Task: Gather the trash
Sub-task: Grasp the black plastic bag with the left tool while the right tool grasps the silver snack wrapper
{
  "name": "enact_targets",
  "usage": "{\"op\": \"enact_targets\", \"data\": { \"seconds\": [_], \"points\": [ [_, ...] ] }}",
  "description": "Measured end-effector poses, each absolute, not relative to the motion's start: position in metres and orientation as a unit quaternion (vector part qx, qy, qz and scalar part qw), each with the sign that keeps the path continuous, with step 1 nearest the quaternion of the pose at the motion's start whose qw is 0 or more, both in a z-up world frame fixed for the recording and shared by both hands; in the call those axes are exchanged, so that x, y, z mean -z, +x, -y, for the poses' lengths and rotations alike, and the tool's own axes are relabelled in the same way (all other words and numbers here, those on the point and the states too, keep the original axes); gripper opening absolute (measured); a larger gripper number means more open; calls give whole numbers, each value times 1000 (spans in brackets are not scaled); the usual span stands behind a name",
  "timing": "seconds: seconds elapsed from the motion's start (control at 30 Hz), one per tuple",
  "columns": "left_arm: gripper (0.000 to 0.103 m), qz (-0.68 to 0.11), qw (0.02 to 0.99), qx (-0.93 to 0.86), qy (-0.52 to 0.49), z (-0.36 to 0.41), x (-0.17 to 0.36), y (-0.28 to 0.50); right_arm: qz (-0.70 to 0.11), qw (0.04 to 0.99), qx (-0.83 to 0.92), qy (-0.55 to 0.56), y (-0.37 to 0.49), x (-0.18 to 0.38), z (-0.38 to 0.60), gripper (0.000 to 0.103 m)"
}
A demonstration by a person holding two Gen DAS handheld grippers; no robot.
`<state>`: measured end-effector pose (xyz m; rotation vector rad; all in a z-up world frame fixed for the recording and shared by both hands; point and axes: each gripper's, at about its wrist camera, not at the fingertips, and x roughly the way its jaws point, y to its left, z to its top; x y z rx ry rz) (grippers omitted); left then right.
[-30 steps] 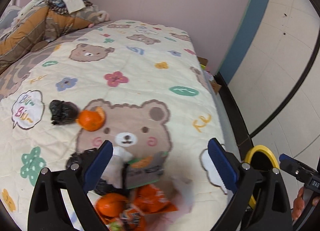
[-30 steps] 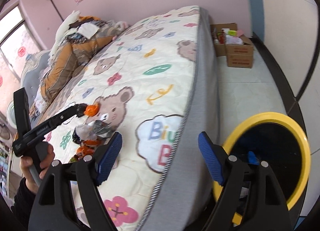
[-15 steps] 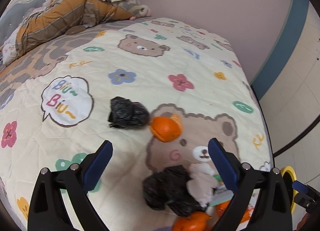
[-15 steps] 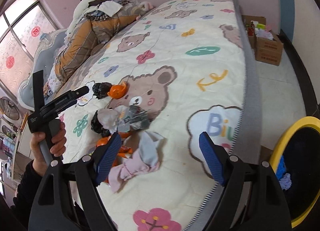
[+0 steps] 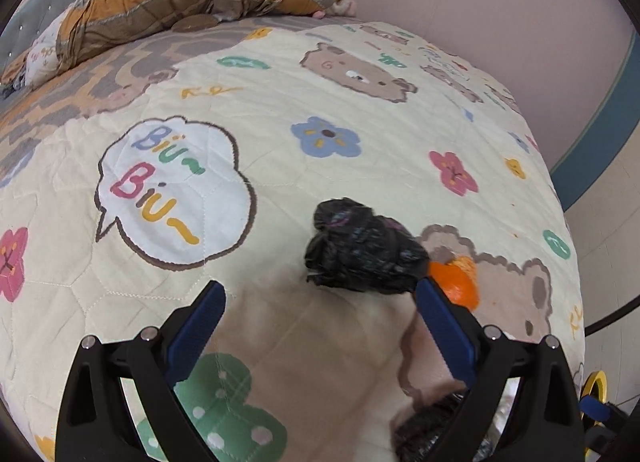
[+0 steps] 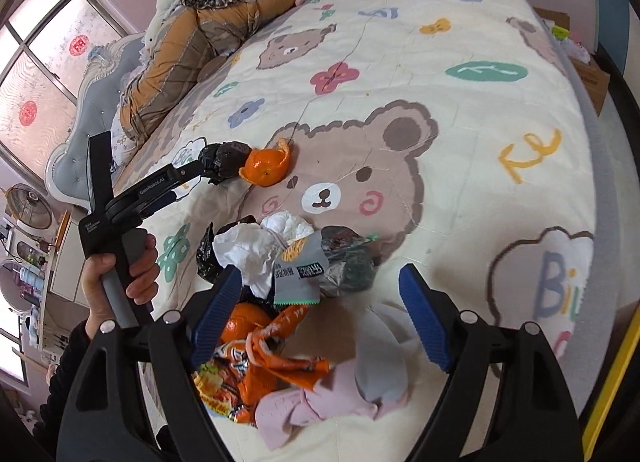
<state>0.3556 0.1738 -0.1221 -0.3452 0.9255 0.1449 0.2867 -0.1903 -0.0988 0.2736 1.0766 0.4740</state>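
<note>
A crumpled black bag [image 5: 364, 250] lies on the bear-print bedspread [image 5: 280, 109] beside an orange peel [image 5: 456, 282]. My left gripper [image 5: 320, 318] hangs open just short of the bag, nothing between its fingers. In the right wrist view a hand [image 6: 120, 266] holds that left gripper [image 6: 196, 175], its tips at the black bag [image 6: 226, 157] and peel [image 6: 266, 167]. My right gripper [image 6: 320, 314] is open over a trash pile: white tissue [image 6: 260, 246], grey snack wrapper [image 6: 300, 274], orange wrapper [image 6: 276, 362], pink-grey cloth [image 6: 340, 398].
A folded brown quilt [image 6: 192, 45] lies at the head of the bed by a grey headboard [image 6: 76, 129]. A yellow-rimmed bin [image 6: 612, 378] stands on the floor at the bed's side. Cardboard boxes [image 6: 588, 69] sit beyond the bed's foot.
The left gripper has swung from the trash pile toward the lone black bag and sunk closer to it. The right gripper has moved from the bin side over the bed to the pile.
</note>
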Motion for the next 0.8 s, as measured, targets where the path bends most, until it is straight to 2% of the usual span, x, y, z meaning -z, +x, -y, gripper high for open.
{"op": "enact_targets", "data": {
  "seconds": [0.33,0.4,0.47,0.57,0.63,0.8],
  "points": [
    [92,-449,874,-63,-176,-169,139,392,-523,811,-236,114,305,124,162,77],
    [92,-452,873,-56,-175,-163,143,399,-525,810,-238,110,306,128,159,72],
    [91,-455,873,-47,-171,-155,146,404,-528,808,-239,107,306,131,156,64],
    [75,-463,872,-32,-156,-141,152,412,-532,805,-246,95,303,136,149,54],
    [59,-468,871,-26,-148,-133,156,416,-530,804,-252,90,301,136,148,49],
    [48,-465,872,-23,-150,-133,158,416,-526,801,-263,112,302,136,154,48]
  ]
}}
